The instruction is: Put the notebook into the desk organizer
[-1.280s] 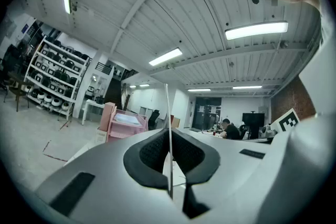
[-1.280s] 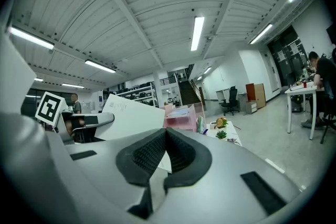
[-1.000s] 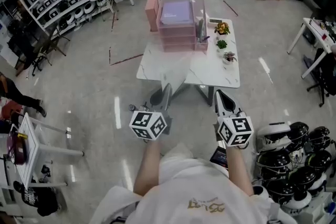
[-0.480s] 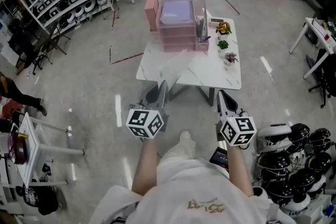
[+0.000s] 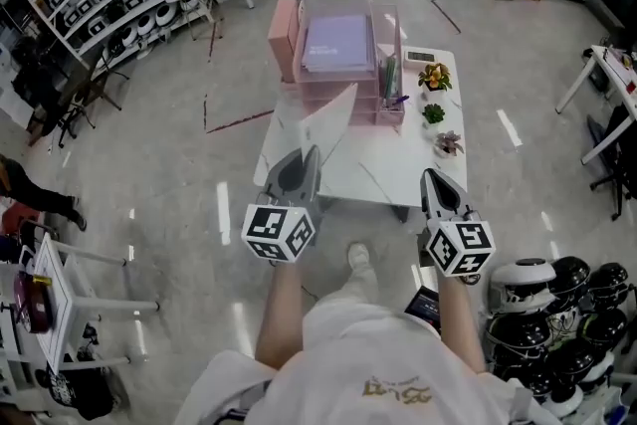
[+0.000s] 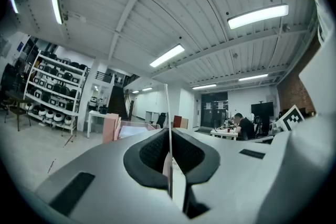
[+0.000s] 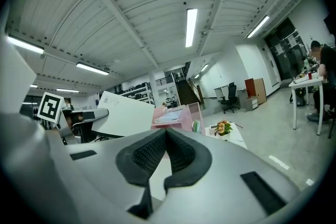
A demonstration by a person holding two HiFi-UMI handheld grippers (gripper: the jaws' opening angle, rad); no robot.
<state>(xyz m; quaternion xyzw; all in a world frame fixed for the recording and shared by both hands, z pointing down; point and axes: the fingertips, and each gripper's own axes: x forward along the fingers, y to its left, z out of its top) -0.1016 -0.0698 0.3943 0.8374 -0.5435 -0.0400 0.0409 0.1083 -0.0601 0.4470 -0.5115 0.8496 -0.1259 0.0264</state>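
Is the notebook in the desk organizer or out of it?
Out: the left tool clamps the notebook, short of the pink desk organizer.

There is one white table (image 5: 398,169). One pink desk organizer (image 5: 338,55) stands at its 12 o'clock. Three little plants (image 5: 434,76) sit at its 3 o'clock. There is one notebook (image 5: 333,119). There are two grippers: left gripper (image 5: 312,154), right gripper (image 5: 431,177).

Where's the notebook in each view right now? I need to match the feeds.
Head view: notebook at centre, tilted, rising from the left gripper.
Left gripper view: edge-on, a thin upright line clamped between the jaws.
Right gripper view: white slab at left.
Shared landmark: pink organizer.
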